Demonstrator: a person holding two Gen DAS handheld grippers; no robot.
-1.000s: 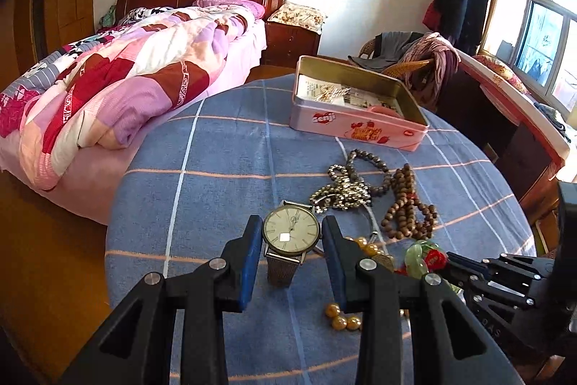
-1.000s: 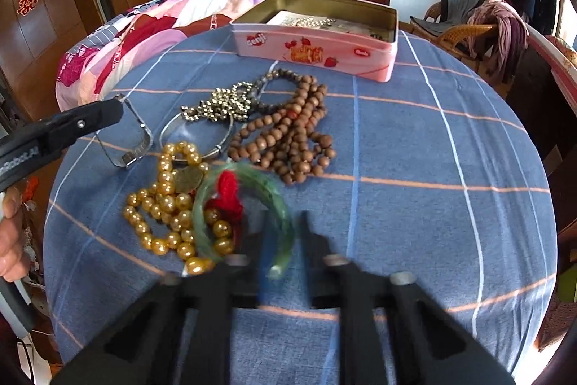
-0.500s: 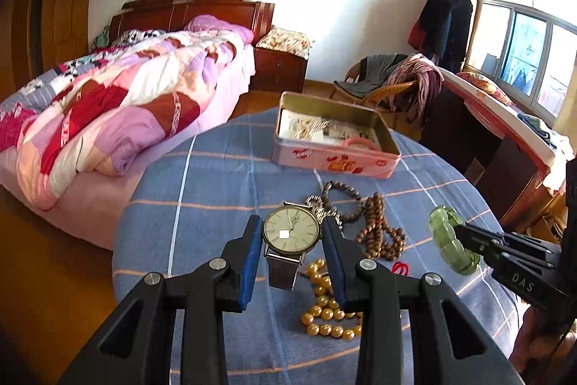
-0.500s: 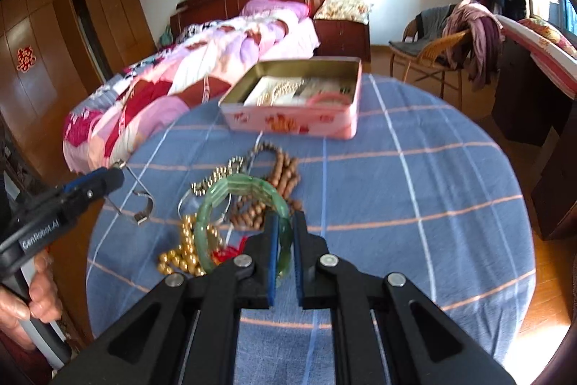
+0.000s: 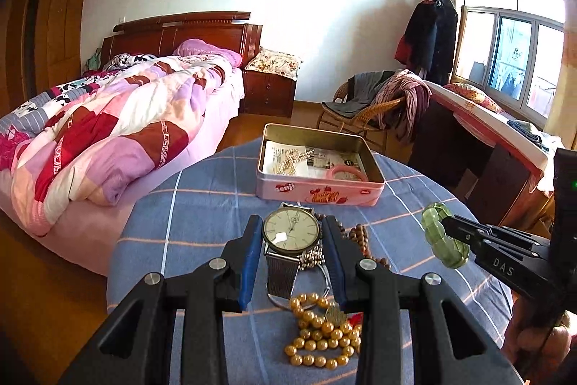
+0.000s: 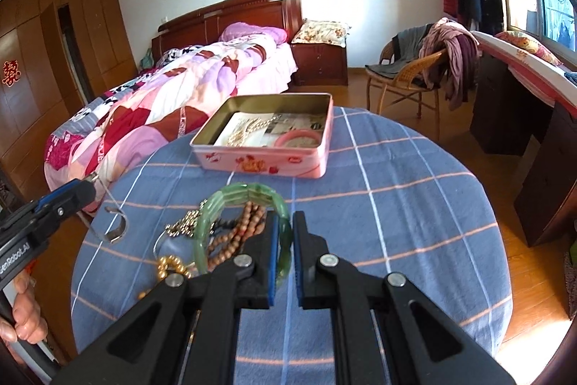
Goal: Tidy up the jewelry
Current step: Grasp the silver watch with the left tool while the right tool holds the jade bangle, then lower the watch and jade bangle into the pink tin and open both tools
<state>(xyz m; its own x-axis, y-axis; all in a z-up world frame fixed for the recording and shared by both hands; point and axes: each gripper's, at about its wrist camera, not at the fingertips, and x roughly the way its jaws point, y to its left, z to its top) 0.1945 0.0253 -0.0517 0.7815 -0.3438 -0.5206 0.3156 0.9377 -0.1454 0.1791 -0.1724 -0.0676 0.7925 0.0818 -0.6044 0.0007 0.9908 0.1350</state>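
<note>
Done: pink tin (image 5: pixel 319 195) on the tabletop (image 6: pixel 414 190) already holds a chain and a pink ring.
Left: bead strands (image 5: pixel 319 336) lie loose.
Left tool (image 5: pixel 292 249): part-open, clamped on watch (image 5: pixel 291 230), raised short of tin.
Right tool (image 6: pixel 283 244): nearly closed, pinching green bangle (image 6: pixel 230 204) above the beads.

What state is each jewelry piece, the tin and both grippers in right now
Left gripper: shut on the watch.
Watch: held off the table, face up.
Right gripper: shut on the green bangle.
Green bangle: lifted clear of the table.
Pink tin: open, no lid on, a chain and a pink ring inside.
Brown bead strand: lying on the table.
Gold bead strand: lying on the table.
</note>
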